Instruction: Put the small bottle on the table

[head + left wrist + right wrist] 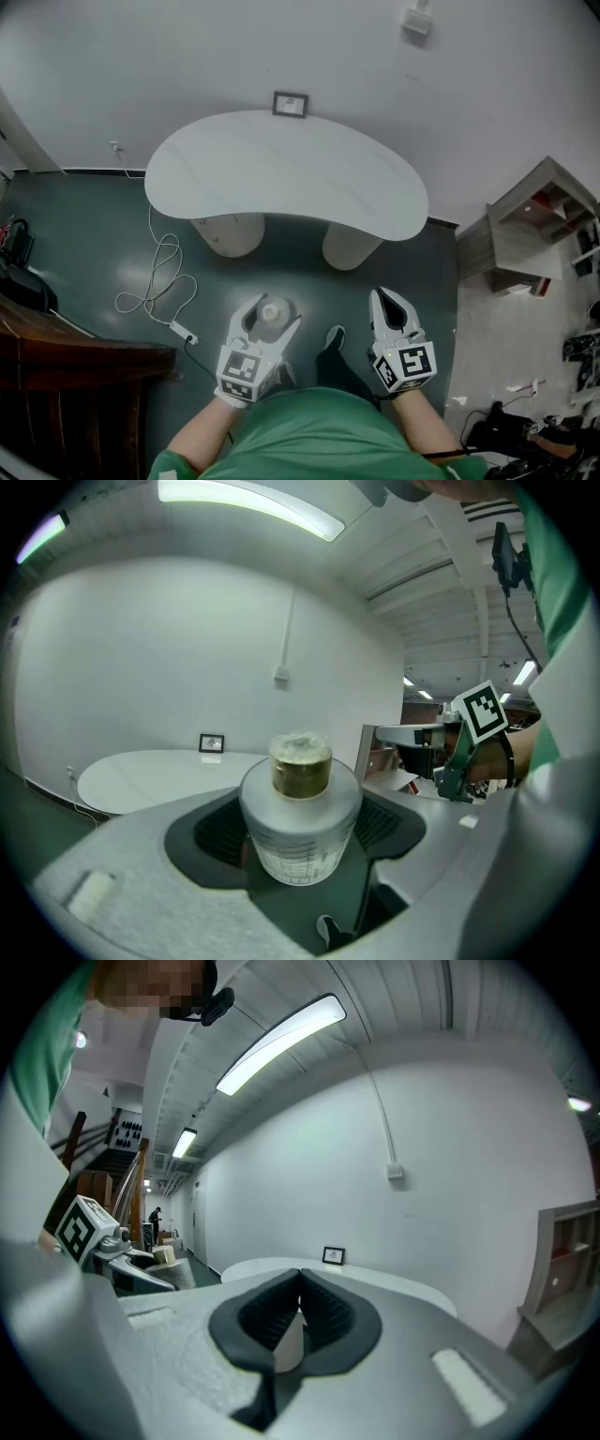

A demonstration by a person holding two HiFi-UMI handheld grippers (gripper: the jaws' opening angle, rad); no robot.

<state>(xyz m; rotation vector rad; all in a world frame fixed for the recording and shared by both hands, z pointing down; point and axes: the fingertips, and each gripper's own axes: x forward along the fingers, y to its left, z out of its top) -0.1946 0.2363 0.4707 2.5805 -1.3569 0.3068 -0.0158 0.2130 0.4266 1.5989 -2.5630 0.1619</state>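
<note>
The small bottle (273,310) (300,808) is translucent white with a brass-coloured cap and stands upright between the pads of my left gripper (274,317) (300,834), which is shut on its body. I hold it low over the dark floor, short of the white kidney-shaped table (281,173) (159,775) (398,1283). To its right, my right gripper (385,294) (298,1321) has its pads touching at the tips, with nothing between them. Both point toward the table.
A small framed picture (290,104) stands at the table's far edge by the white wall. A white cable (159,277) loops on the floor at left. Dark wooden furniture (66,375) is near left, and a grey shelf unit (534,225) at right.
</note>
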